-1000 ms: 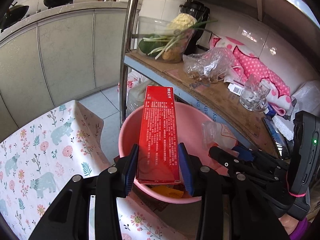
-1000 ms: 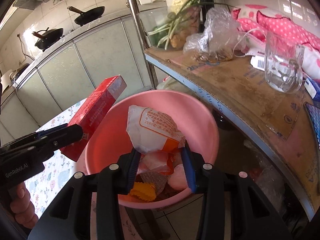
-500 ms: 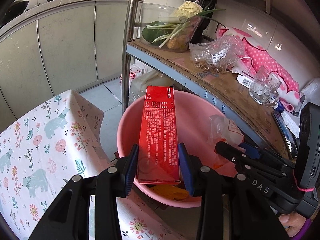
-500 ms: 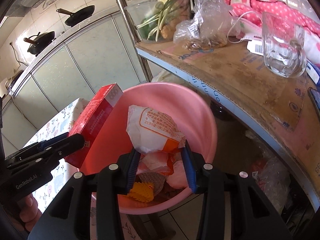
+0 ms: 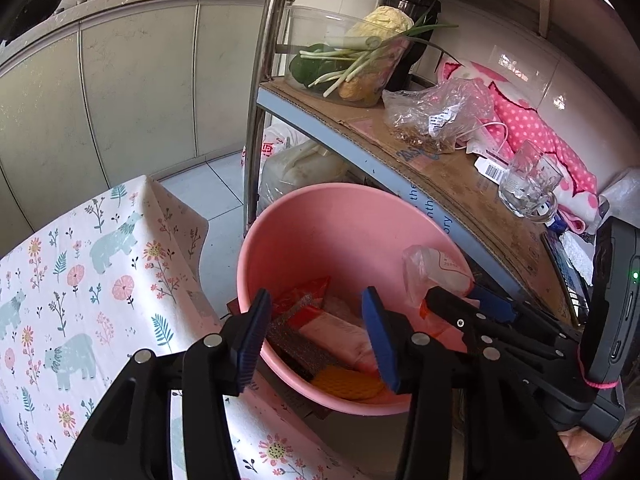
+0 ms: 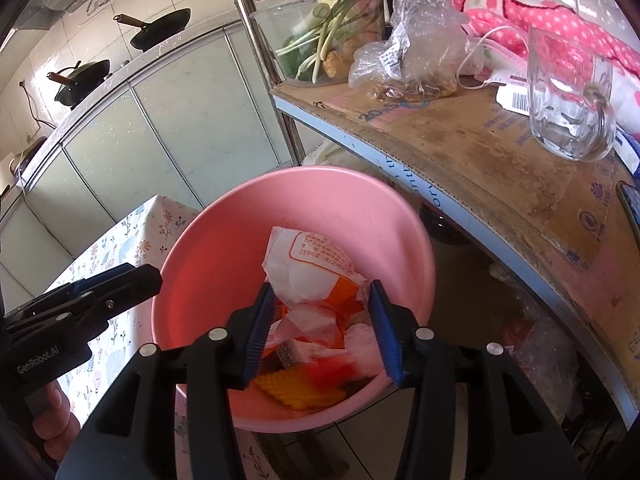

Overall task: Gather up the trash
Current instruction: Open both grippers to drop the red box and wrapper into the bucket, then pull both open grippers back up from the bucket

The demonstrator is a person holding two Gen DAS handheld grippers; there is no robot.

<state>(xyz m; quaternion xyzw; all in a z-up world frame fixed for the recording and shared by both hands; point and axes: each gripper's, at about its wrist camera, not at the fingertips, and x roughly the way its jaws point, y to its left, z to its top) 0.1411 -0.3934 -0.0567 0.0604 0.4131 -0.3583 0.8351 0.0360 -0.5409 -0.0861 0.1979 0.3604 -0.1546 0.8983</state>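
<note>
Release is the step in hand: both tools hang over the pink basin (image 5: 280, 240), tilted down into it from its near edge. The left gripper (image 5: 316, 340) has its jaws opening with nothing between them, and no red box shows in either view. The right gripper (image 6: 322, 332) is opening as well; the white and orange wrapper (image 6: 308, 268) sits just past its pads, seemingly loose and dropping among the other trash in the bottom, a yellow piece (image 6: 296, 392) and crumpled packets. Each tool appears in the other's view, close beside it, a hand (image 6: 52, 420) gripping the left one. Next, I judge, both should draw back from the basin and look for remaining litter; the floral tablecloth (image 5: 80, 280) beside it shows none from here. Beyond stands a cardboard-lined shelf (image 6: 460, 140) with a glass mug (image 6: 568, 100)
</note>
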